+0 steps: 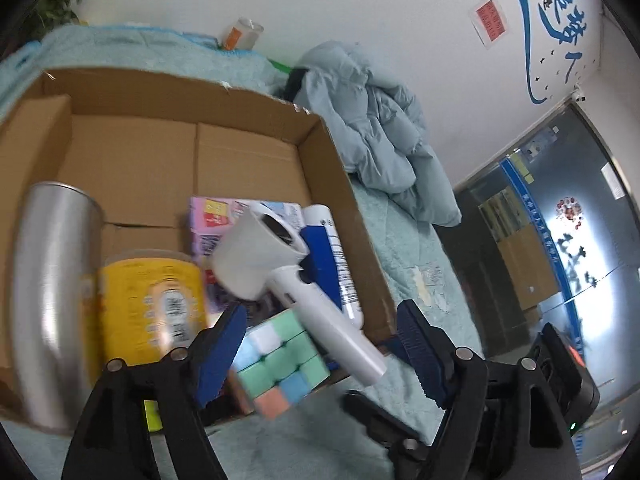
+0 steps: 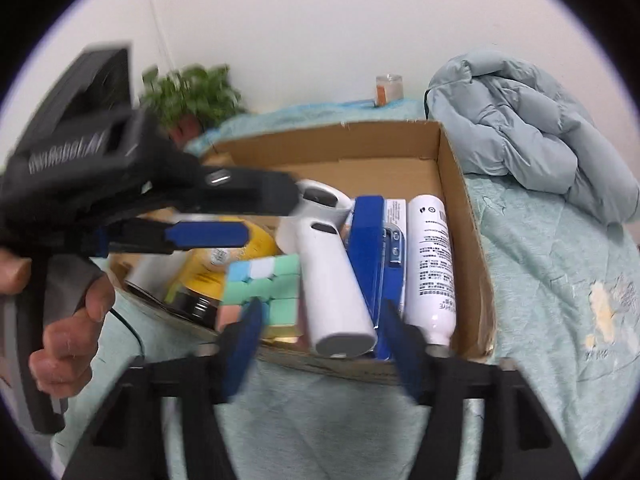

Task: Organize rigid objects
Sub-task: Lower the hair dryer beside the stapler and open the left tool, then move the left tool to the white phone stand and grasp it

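The box (image 1: 328, 152), open-topped cardboard, sits on a teal quilt (image 1: 420, 264) on a bed and holds all the rigid stuff. A white handheld device (image 2: 332, 280) w/ a round head lies across the pile, its handle end at the near wall, head tipped toward the middle of the box; it rests partly on a pastel cube (image 1: 280, 364) on 1 side and a blue box (image 2: 366, 248) on the other. A white bottle (image 2: 434, 264) lies on its side just beside the blue box, along the right wall. A yellow can (image 1: 156, 304) lies left of the cube, and a steel tumbler (image 1: 48, 288) is at the far left. A pink-purple carton (image 1: 212, 216) lies behind the device's head. Left gripper (image 1: 320, 344) hangs over the near edge w/ jaws wide, nothing pressed between its blue pads (image 1: 222, 352); in its view the cube and device handle sit in the gap, untouched. Right gripper (image 2: 320, 320) is also wide, the device's handle end between its tips but not clamped. In the right wrist view a hand (image 2: 68, 344) grips the left tool's handle. Beyond the box: a grey-blue jacket (image 2: 520, 128) heaped on the quilt, a jar (image 2: 386, 88) by the wall, a plant (image 2: 192, 96) in the corner.
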The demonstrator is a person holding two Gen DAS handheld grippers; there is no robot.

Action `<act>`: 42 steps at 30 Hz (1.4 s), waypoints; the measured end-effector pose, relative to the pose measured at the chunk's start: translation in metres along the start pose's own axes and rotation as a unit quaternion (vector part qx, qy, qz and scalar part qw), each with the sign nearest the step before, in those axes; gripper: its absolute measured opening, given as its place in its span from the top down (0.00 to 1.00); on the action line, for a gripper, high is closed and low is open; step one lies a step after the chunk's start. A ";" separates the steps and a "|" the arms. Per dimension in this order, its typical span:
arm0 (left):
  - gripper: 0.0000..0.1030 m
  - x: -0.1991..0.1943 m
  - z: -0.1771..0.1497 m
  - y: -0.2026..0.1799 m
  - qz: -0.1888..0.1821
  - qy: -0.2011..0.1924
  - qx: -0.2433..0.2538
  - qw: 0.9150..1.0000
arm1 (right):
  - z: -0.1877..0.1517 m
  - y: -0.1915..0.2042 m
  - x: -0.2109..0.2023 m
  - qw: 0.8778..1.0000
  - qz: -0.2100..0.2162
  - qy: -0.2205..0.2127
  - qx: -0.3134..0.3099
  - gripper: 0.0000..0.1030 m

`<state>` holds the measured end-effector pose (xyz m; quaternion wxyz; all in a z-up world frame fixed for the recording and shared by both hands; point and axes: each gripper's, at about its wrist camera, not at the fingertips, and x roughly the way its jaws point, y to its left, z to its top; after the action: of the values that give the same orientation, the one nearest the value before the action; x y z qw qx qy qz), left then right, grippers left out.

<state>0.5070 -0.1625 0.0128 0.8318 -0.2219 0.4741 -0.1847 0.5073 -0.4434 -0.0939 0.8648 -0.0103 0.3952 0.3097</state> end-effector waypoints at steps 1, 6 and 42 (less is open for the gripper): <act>0.24 -0.012 -0.005 0.001 0.012 -0.013 0.008 1.000 | -0.004 0.001 -0.008 1.000 -0.008 -0.015 0.002 0.19; 0.01 -0.071 -0.039 0.003 0.080 -0.096 0.053 0.991 | -0.024 0.011 -0.021 1.000 -0.010 -0.028 -0.006 0.19; 0.27 -0.089 -0.215 0.131 -0.031 0.103 -0.062 0.992 | -0.148 0.145 0.013 0.982 0.102 0.152 -0.039 0.20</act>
<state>0.2900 -0.0492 -0.0924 0.7569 -0.2674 0.5607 -0.2028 0.3346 -0.3586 -0.1719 0.7573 -0.0506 0.5090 0.4061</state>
